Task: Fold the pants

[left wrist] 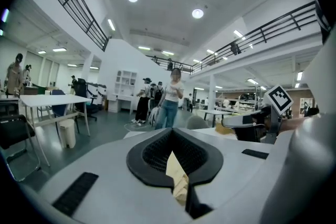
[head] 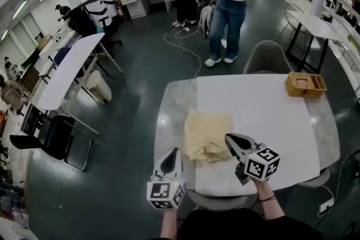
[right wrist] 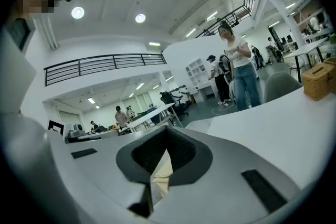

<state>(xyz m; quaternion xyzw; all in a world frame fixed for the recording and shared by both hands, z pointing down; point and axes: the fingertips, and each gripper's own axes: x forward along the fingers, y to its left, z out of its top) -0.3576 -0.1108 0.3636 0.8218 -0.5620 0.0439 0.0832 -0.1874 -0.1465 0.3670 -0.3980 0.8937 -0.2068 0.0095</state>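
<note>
The pale yellow pants [head: 207, 135] lie bunched in a folded heap on the near left part of the white table [head: 264, 115]. My left gripper [head: 171, 159] is at the heap's near left corner. In the left gripper view its jaws are shut on a strip of the yellow cloth [left wrist: 177, 176]. My right gripper [head: 232, 141] is at the heap's near right edge, raised above the table. In the right gripper view a fold of the same cloth [right wrist: 161, 176] is pinched between its shut jaws. Both grippers point nearly level, away from me.
A small wicker box [head: 305, 85] stands at the table's far right corner. A grey chair [head: 269, 58] is tucked in at the far side, and a person [head: 232, 3] stands beyond it. A long white desk [head: 67, 70] and black chairs stand to the left.
</note>
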